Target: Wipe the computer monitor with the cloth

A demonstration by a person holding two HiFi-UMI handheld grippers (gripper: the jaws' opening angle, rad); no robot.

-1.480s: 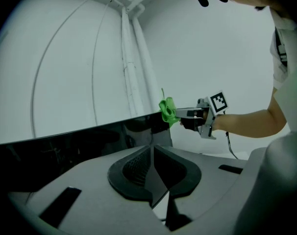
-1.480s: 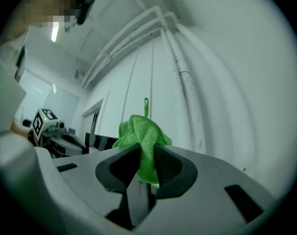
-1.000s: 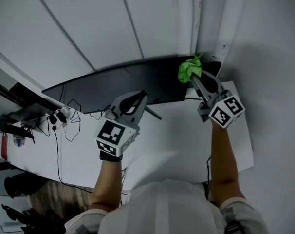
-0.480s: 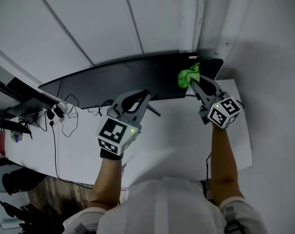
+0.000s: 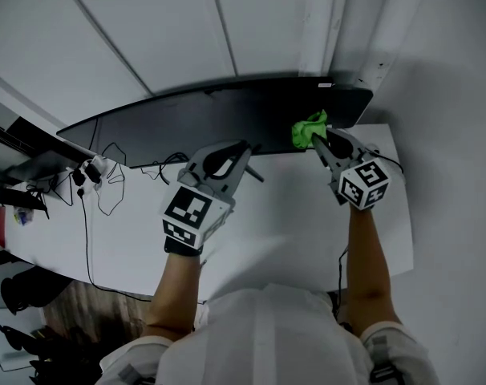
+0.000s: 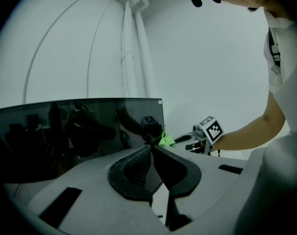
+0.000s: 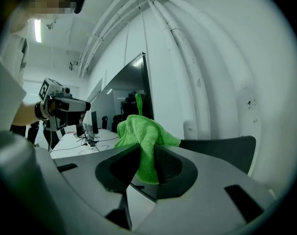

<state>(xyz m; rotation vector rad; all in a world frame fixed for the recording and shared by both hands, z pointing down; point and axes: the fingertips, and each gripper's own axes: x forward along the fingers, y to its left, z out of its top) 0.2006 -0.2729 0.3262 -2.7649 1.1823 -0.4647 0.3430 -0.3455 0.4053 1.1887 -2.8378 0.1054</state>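
A wide black curved monitor (image 5: 211, 119) stands on the white desk (image 5: 291, 223) against the wall. My right gripper (image 5: 317, 139) is shut on a bright green cloth (image 5: 309, 128), which lies against the lower right part of the screen. In the right gripper view the cloth (image 7: 143, 136) bunches out between the jaws, with the monitor's edge (image 7: 141, 89) just behind. My left gripper (image 5: 245, 147) is shut and empty, hovering in front of the screen's lower middle. In the left gripper view the dark screen (image 6: 75, 131) fills the left, and the cloth (image 6: 165, 140) shows beyond the tips.
Black cables and plugs (image 5: 99, 184) lie on the desk at the left. White wall panels and pipes (image 5: 315, 22) rise behind the monitor. The monitor's stand foot (image 5: 255, 173) juts out near my left gripper. The desk's right edge (image 5: 403, 215) is close to my right arm.
My right gripper has carried the green cloth down the right side of the screen, from near the top edge to the lower part. The left gripper has barely moved.
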